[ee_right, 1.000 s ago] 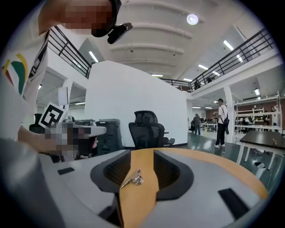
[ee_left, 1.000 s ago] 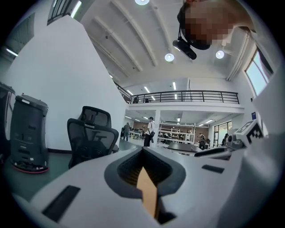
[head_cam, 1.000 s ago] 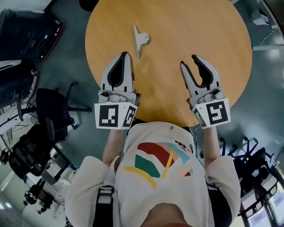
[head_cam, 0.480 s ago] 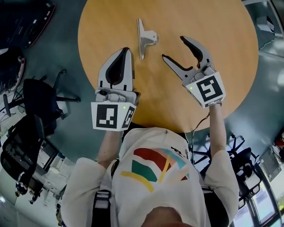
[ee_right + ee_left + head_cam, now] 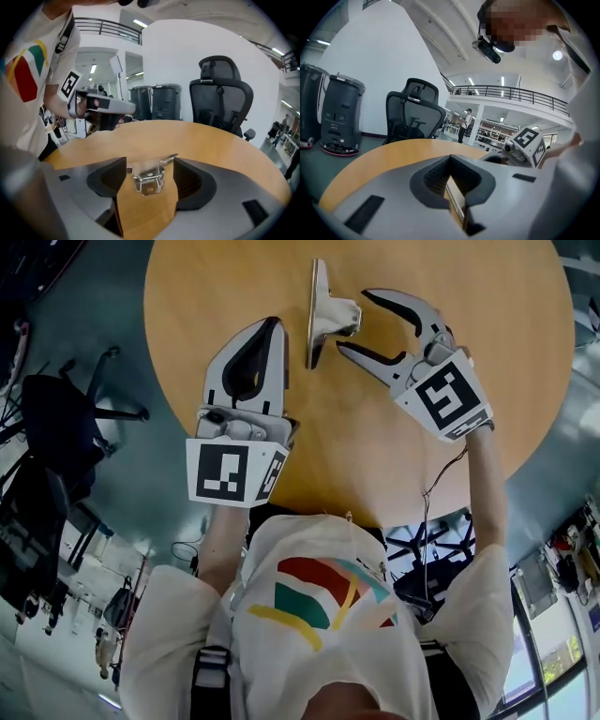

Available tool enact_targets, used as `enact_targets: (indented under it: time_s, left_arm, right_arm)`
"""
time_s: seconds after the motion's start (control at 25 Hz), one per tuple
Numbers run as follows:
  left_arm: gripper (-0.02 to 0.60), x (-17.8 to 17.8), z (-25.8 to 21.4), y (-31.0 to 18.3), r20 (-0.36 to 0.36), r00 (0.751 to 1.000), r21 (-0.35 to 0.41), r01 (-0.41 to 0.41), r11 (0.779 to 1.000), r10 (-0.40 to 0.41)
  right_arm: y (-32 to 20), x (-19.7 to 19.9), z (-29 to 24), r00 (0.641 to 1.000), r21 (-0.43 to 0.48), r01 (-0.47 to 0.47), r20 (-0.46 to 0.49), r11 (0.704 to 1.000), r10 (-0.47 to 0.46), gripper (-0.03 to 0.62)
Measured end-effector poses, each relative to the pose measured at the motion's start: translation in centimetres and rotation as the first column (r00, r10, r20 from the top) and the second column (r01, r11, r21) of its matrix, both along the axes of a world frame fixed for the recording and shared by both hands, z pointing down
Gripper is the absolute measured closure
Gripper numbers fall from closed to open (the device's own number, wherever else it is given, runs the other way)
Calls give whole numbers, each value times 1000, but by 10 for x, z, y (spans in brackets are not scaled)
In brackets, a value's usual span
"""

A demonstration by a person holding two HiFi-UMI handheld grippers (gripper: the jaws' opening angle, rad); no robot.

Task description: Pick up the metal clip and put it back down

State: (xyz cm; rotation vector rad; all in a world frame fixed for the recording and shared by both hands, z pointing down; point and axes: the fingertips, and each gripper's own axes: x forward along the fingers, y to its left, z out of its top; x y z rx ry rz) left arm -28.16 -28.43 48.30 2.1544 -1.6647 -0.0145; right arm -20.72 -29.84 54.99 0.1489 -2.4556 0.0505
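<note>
The metal clip (image 5: 328,315) lies on the round wooden table (image 5: 394,456), its long plate on edge and its folded handle pointing right. My right gripper (image 5: 354,322) stands open and wide, low over the table, with the clip's handle between its jaws and its pads clear of it. In the right gripper view the clip (image 5: 149,177) sits in the gap of the right gripper (image 5: 150,171), touching neither finger. My left gripper (image 5: 273,326) is shut and empty just left of the clip; in its own view the left gripper (image 5: 451,159) shows closed jaws.
Dark office chairs (image 5: 56,418) stand on the floor left of the table. A black chair (image 5: 220,93) and grey bins (image 5: 159,101) stand beyond the table's far edge. The table edge runs close under both hands.
My right gripper has opened wide and moved forward and left until its jaws straddle the clip's handle. The left gripper has stayed shut beside the clip.
</note>
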Motion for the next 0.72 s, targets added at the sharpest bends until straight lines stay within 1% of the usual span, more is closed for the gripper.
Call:
enact_targets:
  time_s: [0.2, 0.36, 0.44, 0.52, 0.72]
  left_arm:
    - [538, -2, 38, -12, -48, 999, -50, 2, 999, -4]
    - [538, -8, 54, -14, -63, 998, -62, -3, 998, -1]
    - [538, -10, 58, -16, -85, 996, -64, 5, 998, -11]
    - [538, -12, 61, -21, -99, 995, -63, 15, 998, -21]
    - [538, -7, 60, -33, -108, 994, -57, 25, 998, -31]
  right_arm:
    - [0, -7, 40, 985, 18, 142, -97, 990, -140, 298]
    - [3, -15, 61, 957, 34, 238, -179, 971, -229, 298]
    - [5, -16, 65, 946, 22, 272, -191, 962, -263, 298]
    - [5, -19, 66, 941, 8, 290, -183, 957, -284, 299]
    - [1, -15, 64, 920, 1, 340, -210, 941, -332, 301]
